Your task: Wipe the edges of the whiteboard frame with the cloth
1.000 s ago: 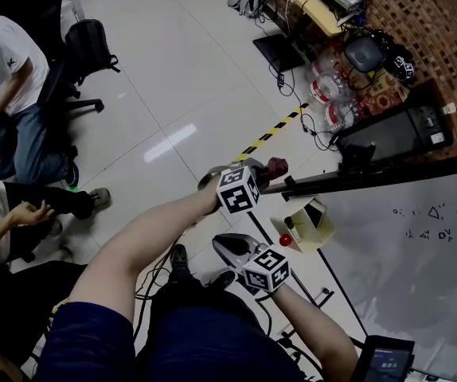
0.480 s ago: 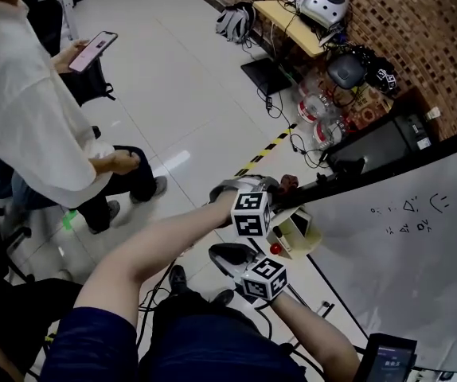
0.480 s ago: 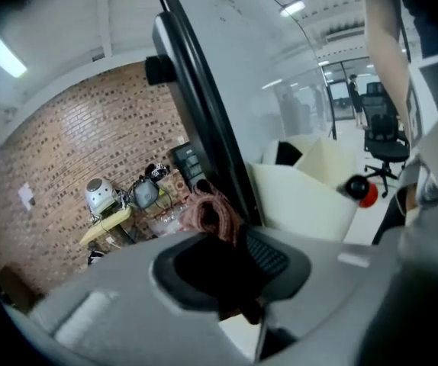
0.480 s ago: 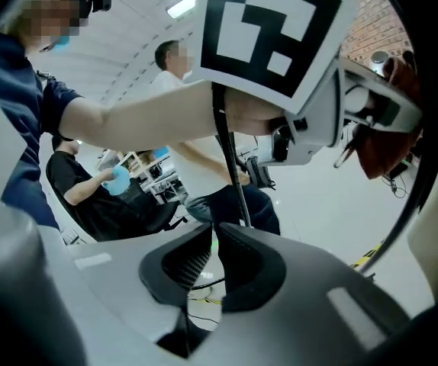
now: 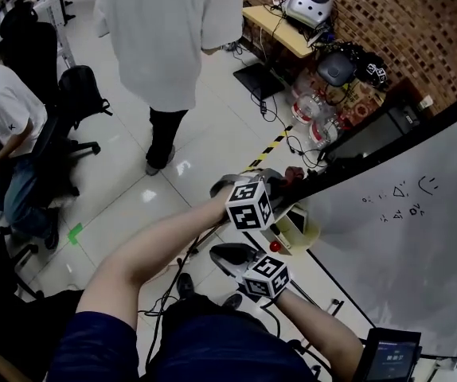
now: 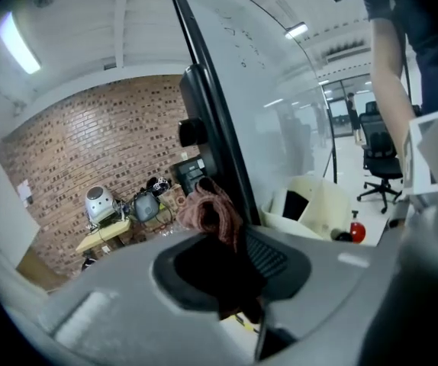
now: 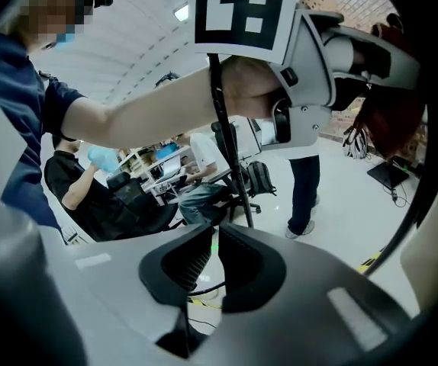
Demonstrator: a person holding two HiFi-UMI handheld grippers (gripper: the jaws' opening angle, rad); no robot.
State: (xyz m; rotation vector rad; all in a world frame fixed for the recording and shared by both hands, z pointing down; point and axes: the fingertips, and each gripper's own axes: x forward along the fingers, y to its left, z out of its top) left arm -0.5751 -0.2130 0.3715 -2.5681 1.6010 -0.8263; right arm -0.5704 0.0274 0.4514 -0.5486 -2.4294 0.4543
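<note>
Left gripper view has the left gripper (image 6: 223, 244) clamped on the reddish-brown cloth (image 6: 208, 210). The cloth fills the gap between the fingers and bunches out beyond their tips. Directly ahead of the tips, the dark whiteboard frame (image 6: 223, 139) rises as a long bar, with the bunched cloth against it or just short of it; contact cannot be confirmed from here.

From the head view, the cloth (image 5: 294, 173) sits at the frame's lower end. The frame's long axis runs on from the fingers, up and away to the right, with the white writing surface (image 5: 404, 245) lying on the near side of it.

The right gripper (image 7: 211, 252) has its fingers close together with only a narrow slit between them and nothing held. It looks away from the board, toward seated people and chairs. In the head view it (image 5: 227, 255) hangs nearer the person's body, below the left gripper (image 5: 280, 183) and apart from the frame.

So the left hand is the nearer one and the one carrying the cloth. The wipe looks set to go along that bar, away from the fingertips, while keeping the cloth pressed sideways onto the edge.
</note>
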